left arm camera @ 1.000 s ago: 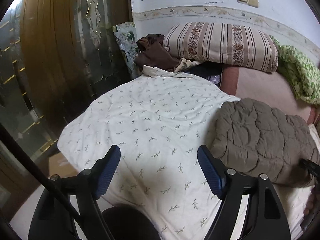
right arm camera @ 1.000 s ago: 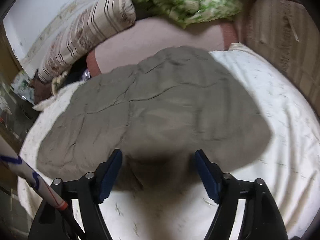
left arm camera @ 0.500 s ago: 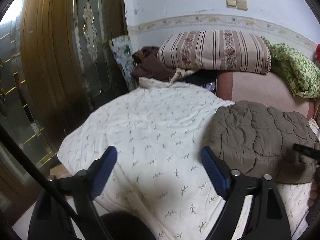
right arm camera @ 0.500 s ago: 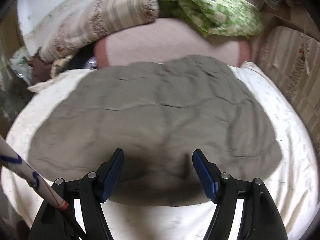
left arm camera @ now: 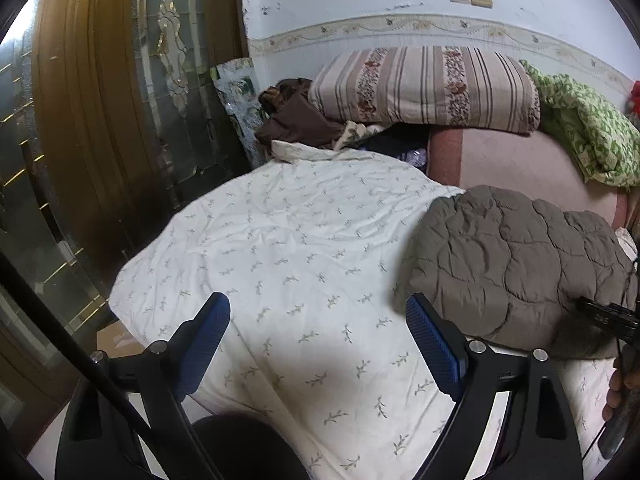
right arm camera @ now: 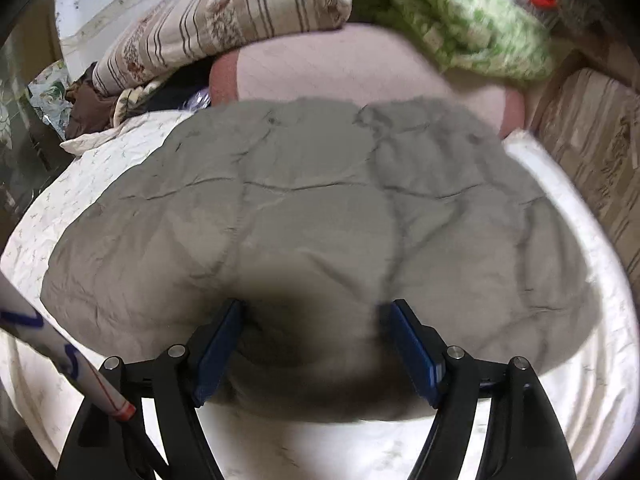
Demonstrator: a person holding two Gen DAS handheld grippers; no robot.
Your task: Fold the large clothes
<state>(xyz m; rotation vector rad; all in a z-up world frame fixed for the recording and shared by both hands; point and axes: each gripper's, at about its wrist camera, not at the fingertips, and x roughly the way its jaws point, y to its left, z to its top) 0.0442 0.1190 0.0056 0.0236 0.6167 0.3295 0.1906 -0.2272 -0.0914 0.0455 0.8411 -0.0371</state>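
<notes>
A grey-brown quilted padded garment (right arm camera: 320, 220) lies folded into a bundle on the white leaf-print bed cover (left arm camera: 288, 248). In the left wrist view the garment (left arm camera: 516, 264) lies at the right. My left gripper (left arm camera: 320, 340) is open and empty above the bed cover, left of the garment. My right gripper (right arm camera: 316, 344) is open, its blue pads on either side of the garment's near edge, right over the fabric. The right gripper also shows at the right edge of the left wrist view (left arm camera: 612, 320).
A striped folded quilt (left arm camera: 424, 84), a green patterned blanket (left arm camera: 592, 128) and a brown cloth (left arm camera: 296, 120) lie at the bed's head by the wall. A wooden glass door (left arm camera: 100, 120) stands left. A cardboard box (left arm camera: 120, 338) sits below the bed's edge.
My right gripper has moved forward and down onto the garment's near edge. The left gripper has drawn back slightly and risen. Both jaws stay open.
</notes>
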